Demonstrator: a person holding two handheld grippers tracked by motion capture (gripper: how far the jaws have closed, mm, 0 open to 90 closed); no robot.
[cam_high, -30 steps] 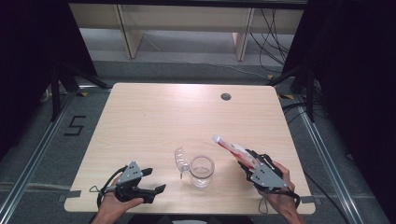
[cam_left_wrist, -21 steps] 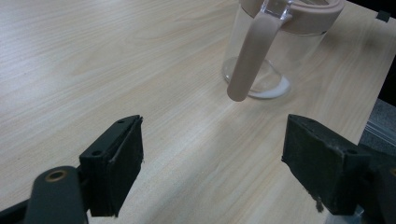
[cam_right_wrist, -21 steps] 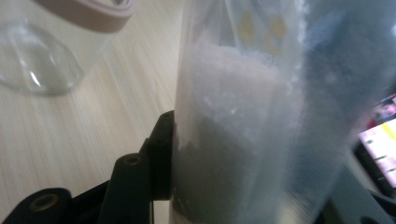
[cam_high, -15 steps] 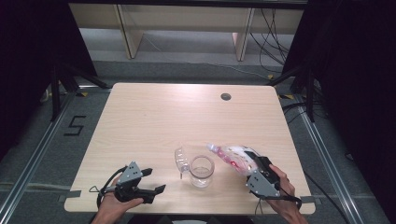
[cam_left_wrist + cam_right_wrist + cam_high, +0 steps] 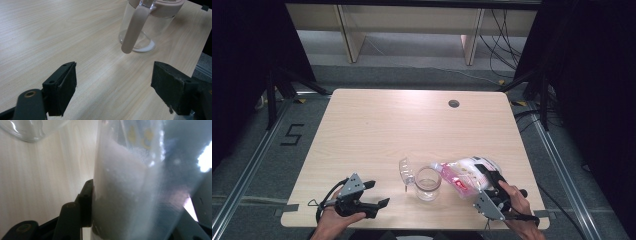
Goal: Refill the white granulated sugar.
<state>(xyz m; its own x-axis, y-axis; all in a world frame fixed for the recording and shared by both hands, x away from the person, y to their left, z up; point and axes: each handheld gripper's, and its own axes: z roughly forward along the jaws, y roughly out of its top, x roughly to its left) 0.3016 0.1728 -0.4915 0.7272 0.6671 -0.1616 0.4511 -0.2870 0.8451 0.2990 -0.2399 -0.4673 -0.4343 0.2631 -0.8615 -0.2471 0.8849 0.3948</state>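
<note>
The bag (image 5: 463, 175) is clear plastic with pink and red print and white powder inside, and it lies tilted with its mouth just over the rim of the glass jar (image 5: 428, 183), whose clear lid (image 5: 405, 171) hangs open on its far-left side. The right gripper (image 5: 486, 186), right of the jar, clamps the bag's lower end between its jaws, the hand (image 5: 516, 200) angled toward the jar. The left gripper (image 5: 374, 194) rests left of the jar with jaws spread wide and nothing between them.
</note>
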